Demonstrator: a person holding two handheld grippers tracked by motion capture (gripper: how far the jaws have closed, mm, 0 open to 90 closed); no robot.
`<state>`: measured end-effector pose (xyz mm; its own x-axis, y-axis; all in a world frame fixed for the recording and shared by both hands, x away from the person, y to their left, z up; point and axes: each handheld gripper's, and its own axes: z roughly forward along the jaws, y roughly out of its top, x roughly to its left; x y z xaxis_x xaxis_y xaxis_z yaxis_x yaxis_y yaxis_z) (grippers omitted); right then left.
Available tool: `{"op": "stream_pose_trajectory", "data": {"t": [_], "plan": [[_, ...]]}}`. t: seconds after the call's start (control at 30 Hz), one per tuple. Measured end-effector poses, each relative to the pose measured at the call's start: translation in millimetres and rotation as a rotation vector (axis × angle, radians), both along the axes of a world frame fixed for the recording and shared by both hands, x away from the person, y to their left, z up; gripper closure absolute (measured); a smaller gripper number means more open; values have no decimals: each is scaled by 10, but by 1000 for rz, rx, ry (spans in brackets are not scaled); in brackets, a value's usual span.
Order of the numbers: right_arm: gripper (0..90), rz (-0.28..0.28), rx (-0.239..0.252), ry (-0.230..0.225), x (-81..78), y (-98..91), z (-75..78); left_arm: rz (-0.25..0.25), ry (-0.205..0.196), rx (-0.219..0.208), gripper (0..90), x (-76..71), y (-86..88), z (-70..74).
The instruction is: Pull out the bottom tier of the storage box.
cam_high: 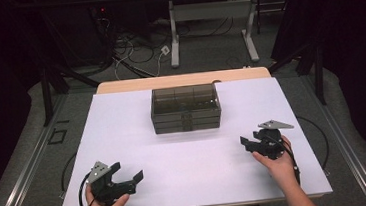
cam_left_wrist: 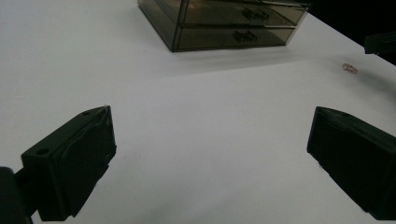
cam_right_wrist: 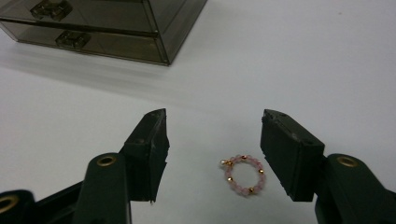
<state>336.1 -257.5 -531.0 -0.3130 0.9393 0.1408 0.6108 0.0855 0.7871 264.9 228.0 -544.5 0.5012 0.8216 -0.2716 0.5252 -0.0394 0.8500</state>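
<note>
Pink beaded ring [cam_right_wrist: 243,175] with gold spacers, laid flat on the white table [cam_high: 123,133] near its right edge, between the spread jaws of the right gripper [cam_right_wrist: 212,144], untouched. Step judged: pickup; jaws must be lowered and closed on the beads. Left gripper [cam_left_wrist: 210,149] is held wide, empty, near the front left corner. Smoked drawer box [cam_high: 185,109] stands toward the far edge. Dark room, cabled floor.
</note>
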Motion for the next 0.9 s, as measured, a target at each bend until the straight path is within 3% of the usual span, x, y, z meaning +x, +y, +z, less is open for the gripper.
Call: {"op": "stream_pose_trajectory", "data": {"t": [0.2, 0.33, 0.9], "plan": [[399, 45, 44, 43, 17, 63, 49, 1, 0, -1, 12, -2, 8, 2], [404, 109, 28, 25, 51, 120, 117, 2, -1, -2, 12, -3, 9, 4], [378, 221, -12, -18, 117, 431, 279, 2, -6, -3, 12, -6, 22, 7]]}}
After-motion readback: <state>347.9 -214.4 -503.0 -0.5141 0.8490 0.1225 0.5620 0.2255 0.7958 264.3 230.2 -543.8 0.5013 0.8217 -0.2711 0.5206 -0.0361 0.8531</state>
